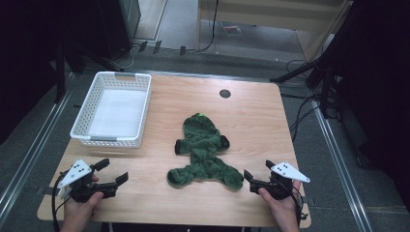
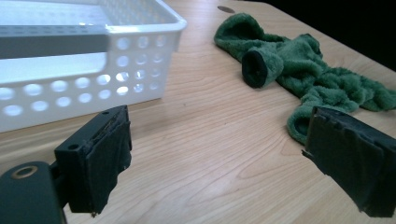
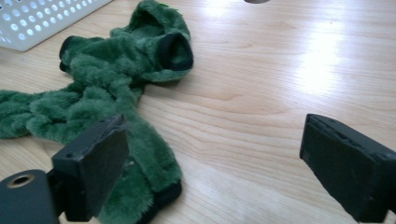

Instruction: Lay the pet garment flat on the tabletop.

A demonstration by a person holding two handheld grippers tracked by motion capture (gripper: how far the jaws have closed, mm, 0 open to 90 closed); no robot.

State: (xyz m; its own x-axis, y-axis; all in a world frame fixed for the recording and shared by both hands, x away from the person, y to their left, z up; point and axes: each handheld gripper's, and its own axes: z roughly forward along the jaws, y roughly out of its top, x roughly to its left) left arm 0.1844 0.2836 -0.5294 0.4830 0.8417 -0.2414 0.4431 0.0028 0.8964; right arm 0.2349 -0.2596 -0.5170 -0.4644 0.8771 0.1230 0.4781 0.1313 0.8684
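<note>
A fuzzy green garment with black cuffs [image 1: 205,152] lies spread flat in the middle of the wooden table [image 1: 256,121]. A white perforated basket [image 1: 114,108] stands at the back left, nothing inside it. My left gripper [image 1: 113,172] rests near the front left edge, open, jaws pointing right toward the garment [image 2: 303,70] with the basket [image 2: 93,51] beside it. My right gripper [image 1: 258,174] sits at the front right, open, just right of the garment's lower leg [image 3: 116,112]. Nothing lies between either pair of jaws.
A dark round grommet [image 1: 225,94] sits in the table near its far edge. Beyond the table are grey floor, cables and black stands. Bare wood lies to the right of the garment and along the front edge.
</note>
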